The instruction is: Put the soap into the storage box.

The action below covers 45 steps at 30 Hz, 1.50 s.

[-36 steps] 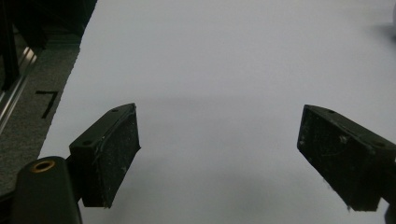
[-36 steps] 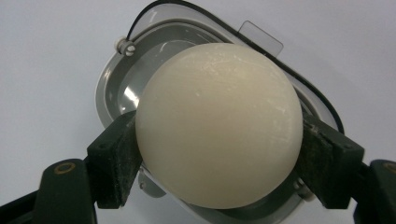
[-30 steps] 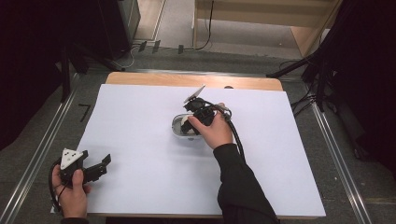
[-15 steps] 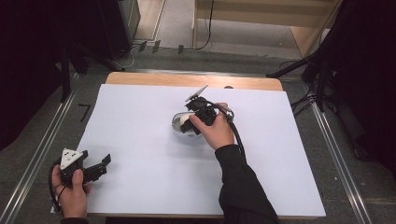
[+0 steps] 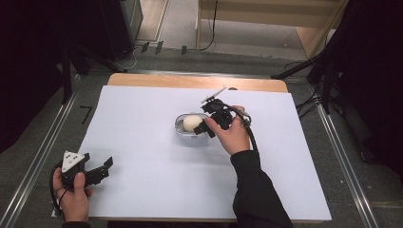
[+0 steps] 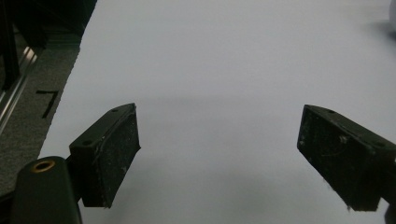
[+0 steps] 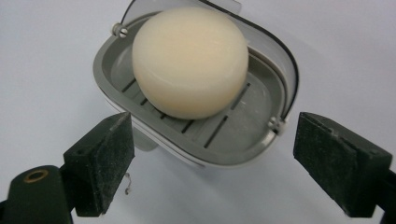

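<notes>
Resting in the soap dish point(image 7: 196, 126), the soap point(image 7: 189, 60) looks placed — right gripper point(image 7: 210, 158) spread just beside the dish; left gripper point(image 6: 219, 158) spread, well apart from it.

table point(image 5: 142, 123): white sheet over wood | on it: soap dish point(image 5: 183, 127) holding soap point(image 5: 192, 123)

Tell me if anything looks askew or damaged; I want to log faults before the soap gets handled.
Nothing stands out. The round soap sits whole in the grey soap dish, which lies flat on the white sheet. The right hand-held gripper is open at its near edge; the left hand-held gripper is open over bare sheet.
</notes>
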Motion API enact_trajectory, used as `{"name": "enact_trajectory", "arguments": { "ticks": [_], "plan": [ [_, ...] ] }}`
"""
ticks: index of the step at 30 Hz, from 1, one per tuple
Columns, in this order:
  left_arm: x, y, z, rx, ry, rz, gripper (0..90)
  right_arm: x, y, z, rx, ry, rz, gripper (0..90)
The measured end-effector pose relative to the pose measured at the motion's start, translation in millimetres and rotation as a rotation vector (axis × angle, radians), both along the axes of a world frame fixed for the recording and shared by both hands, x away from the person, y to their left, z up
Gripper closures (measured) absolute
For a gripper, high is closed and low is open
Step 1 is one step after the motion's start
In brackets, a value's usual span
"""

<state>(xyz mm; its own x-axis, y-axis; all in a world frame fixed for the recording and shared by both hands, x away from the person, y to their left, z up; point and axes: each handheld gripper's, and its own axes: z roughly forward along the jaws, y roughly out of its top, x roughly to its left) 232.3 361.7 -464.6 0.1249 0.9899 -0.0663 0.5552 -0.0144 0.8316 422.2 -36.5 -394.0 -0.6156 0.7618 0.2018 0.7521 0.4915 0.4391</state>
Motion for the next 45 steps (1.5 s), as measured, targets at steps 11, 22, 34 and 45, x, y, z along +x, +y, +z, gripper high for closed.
{"name": "enact_trajectory", "arguments": {
  "ticks": [11,22,34,45],
  "plan": [
    [-0.1,-0.3,0.0,0.002,0.0,0.0,14.0,-8.5,-26.1,2.3,0.016,-0.011,-0.024,13.3],
    [0.0,-0.4,-0.1,0.002,0.0,0.0,14.0,-18.2,-47.6,-0.1,0.023,-0.029,-0.046,13.3],
    [-0.1,-0.6,0.0,0.007,0.0,-0.001,14.0,-25.3,-70.6,-8.6,0.022,-0.023,-0.091,13.3],
    [-0.1,-0.7,0.0,0.006,0.0,-0.003,13.9,-32.8,-85.2,-16.5,0.018,-0.036,-0.111,13.3]
  ]
}}
